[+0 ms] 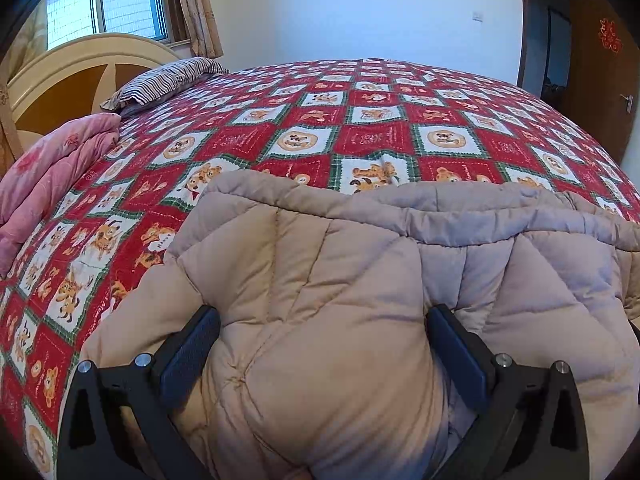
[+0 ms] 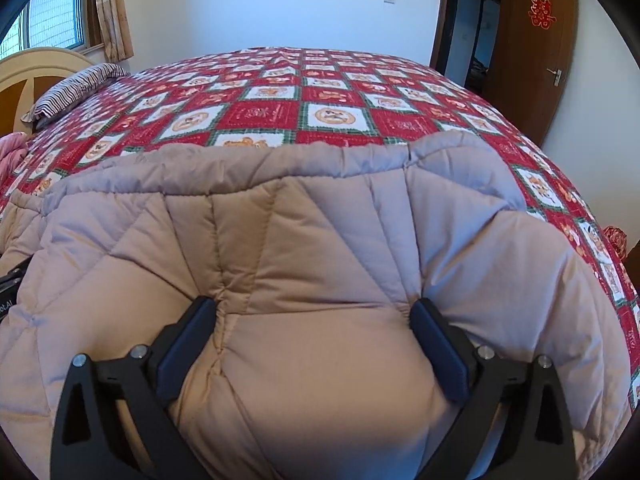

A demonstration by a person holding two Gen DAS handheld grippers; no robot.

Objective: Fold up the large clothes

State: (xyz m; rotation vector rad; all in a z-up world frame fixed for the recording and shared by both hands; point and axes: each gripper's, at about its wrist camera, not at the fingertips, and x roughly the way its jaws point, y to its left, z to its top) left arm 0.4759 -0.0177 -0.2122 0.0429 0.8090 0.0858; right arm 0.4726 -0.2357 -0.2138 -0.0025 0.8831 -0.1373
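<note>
A: Where's the coat?

B: The beige quilted coat lies on the red patchwork bedspread, at the near edge of the bed, well away from the striped pillow by the headboard.

A: And the grippers?

B: The left gripper has its jaws spread wide, with a puffy bulge of coat between them. The pads touch the padding on both sides; whether they grip it, I cannot tell.

A: The right one?

B: The right gripper stands spread about as wide as it goes, astride another bulge of the coat. The fabric swells against its pads too.

A: Anything else on the bed?

B: A folded pink quilt beside the pillow.
</note>
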